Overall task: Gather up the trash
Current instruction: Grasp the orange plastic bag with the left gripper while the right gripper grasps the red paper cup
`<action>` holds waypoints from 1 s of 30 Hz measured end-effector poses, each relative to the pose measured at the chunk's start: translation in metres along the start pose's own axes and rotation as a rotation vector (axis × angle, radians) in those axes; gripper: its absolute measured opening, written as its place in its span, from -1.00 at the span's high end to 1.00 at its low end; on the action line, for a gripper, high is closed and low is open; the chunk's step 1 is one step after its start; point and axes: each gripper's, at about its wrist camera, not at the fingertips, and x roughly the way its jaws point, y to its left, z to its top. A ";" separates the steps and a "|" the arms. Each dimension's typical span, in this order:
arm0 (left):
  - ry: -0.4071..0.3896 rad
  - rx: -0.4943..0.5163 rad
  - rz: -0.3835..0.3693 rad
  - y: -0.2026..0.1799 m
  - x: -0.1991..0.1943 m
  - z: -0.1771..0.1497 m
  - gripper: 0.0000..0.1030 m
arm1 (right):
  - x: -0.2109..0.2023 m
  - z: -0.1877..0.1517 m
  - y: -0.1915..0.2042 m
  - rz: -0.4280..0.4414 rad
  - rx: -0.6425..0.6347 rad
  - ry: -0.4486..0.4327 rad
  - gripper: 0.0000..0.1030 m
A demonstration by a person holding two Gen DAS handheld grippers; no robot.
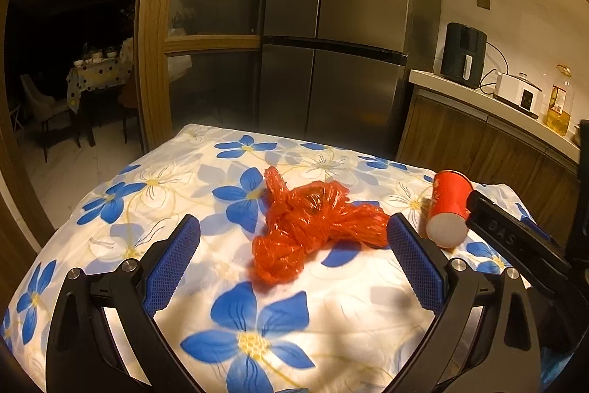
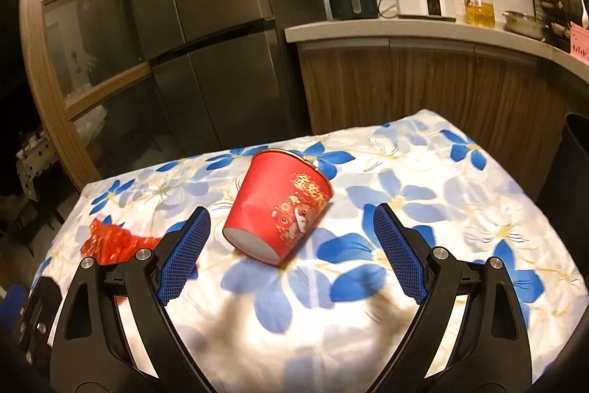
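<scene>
A crumpled red plastic bag (image 1: 313,227) lies on the flowered tablecloth (image 1: 165,179), just ahead of my left gripper (image 1: 294,227), which is open with the bag between and slightly beyond its blue pads. A red paper cup (image 2: 276,205) with gold print lies on its side, white base toward the camera, right in front of my open right gripper (image 2: 291,220). The same cup (image 1: 447,209) shows at the right in the left wrist view, partly behind the other gripper's black body. The bag (image 2: 110,240) peeks out left of the right gripper's left finger.
A steel fridge (image 1: 331,24) stands behind the table beside a wooden glass door (image 1: 206,24). The counter (image 2: 423,28) holds an air fryer, a white cooker, an oil bottle and a dish rack. A dark bin (image 2: 574,164) stands off the table's right edge.
</scene>
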 end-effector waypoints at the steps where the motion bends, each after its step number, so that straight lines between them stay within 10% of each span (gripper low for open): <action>1: 0.006 -0.003 -0.001 0.001 0.004 0.001 -0.88 | 0.006 0.001 0.002 -0.004 0.001 0.003 -0.73; 18: 0.048 -0.053 -0.023 0.011 0.037 0.010 -0.88 | 0.069 0.010 0.008 -0.039 0.099 0.107 -0.73; 30: 0.087 -0.045 -0.038 0.004 0.056 0.013 -0.88 | 0.076 0.007 0.006 -0.017 0.110 0.136 -0.36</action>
